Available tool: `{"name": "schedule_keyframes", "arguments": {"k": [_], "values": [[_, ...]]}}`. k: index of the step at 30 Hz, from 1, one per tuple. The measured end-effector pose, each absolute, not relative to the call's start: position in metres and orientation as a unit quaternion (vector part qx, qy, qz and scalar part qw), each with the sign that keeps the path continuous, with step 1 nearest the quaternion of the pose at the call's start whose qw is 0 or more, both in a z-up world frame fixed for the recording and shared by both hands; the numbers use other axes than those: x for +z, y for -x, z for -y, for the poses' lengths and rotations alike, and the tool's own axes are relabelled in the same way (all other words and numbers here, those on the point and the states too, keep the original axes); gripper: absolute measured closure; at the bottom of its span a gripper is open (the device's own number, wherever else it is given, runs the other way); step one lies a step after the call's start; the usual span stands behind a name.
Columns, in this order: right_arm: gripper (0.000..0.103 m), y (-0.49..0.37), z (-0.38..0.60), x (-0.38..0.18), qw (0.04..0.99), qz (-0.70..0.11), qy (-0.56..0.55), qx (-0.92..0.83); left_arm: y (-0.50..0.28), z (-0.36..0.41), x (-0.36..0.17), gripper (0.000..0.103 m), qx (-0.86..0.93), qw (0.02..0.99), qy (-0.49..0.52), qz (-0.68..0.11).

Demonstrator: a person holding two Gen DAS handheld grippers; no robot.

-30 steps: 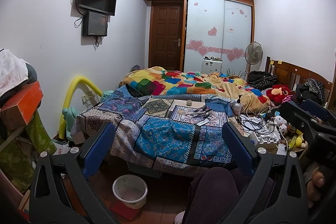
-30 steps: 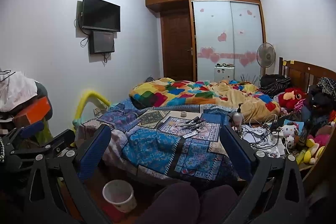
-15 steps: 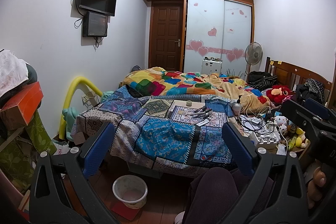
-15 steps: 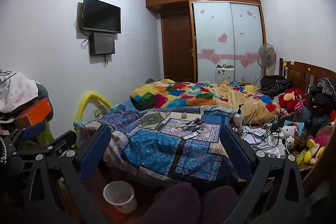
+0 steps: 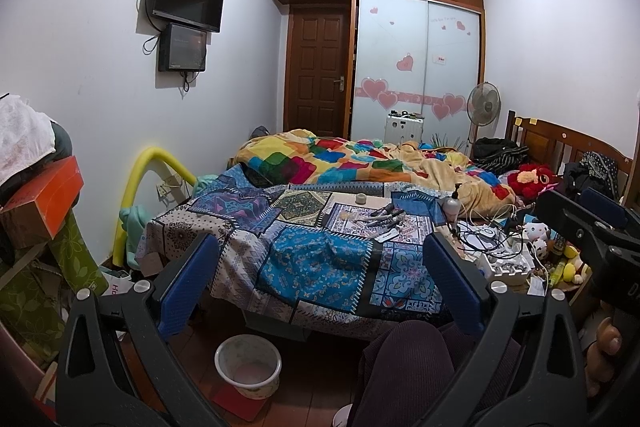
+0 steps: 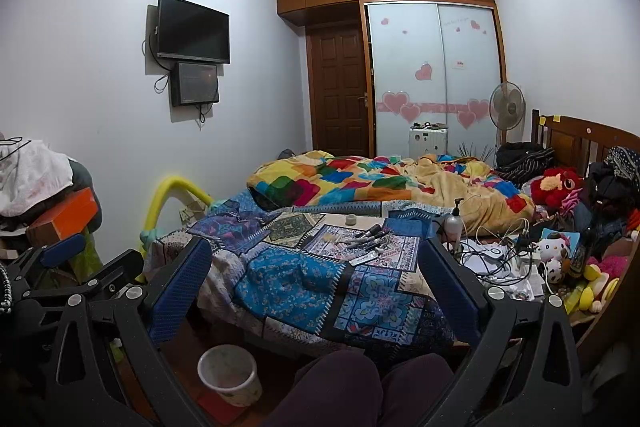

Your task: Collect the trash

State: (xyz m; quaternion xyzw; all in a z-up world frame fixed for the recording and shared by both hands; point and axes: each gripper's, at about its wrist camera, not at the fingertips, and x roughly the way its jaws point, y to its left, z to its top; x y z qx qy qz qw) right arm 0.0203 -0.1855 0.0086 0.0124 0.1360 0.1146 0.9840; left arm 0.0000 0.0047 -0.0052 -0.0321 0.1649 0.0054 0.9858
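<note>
A white waste bin [image 5: 248, 365] stands on the floor in front of the bed; it also shows in the right wrist view [image 6: 227, 374]. Several small items, pens and wrappers [image 5: 382, 221], lie on the patchwork cloth [image 5: 316, 259] on the bed, also in the right wrist view [image 6: 366, 241]. My left gripper [image 5: 320, 283] is open and empty, held above the floor short of the bed. My right gripper [image 6: 312, 285] is open and empty at about the same height. Each gripper shows at the edge of the other's view.
A pump bottle [image 5: 452, 205], tangled cables [image 5: 486, 235] and soft toys [image 5: 534, 231] crowd the right side. Boxes and bags [image 5: 44, 195] pile up at the left. A quilt [image 5: 360, 163] covers the far bed. My knees [image 5: 404, 359] are below.
Both views have shifted only slightly; the right gripper has risen a little. Nothing was taken hold of or let go.
</note>
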Motion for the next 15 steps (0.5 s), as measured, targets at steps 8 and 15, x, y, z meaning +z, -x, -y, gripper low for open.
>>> {"name": "schedule_keyframes", "arguments": {"k": [8,15], "values": [[0.0,-0.02,0.186,0.008,0.984,-0.137,-0.012,0.115,0.0,-0.005,-0.006,0.0,0.005,0.986,0.033,-0.164],[0.0,-0.03,0.18,0.006,0.982,-0.149,-0.011,0.119,-0.003,-0.009,0.006,0.0,0.009,0.985,0.033,-0.167]]}}
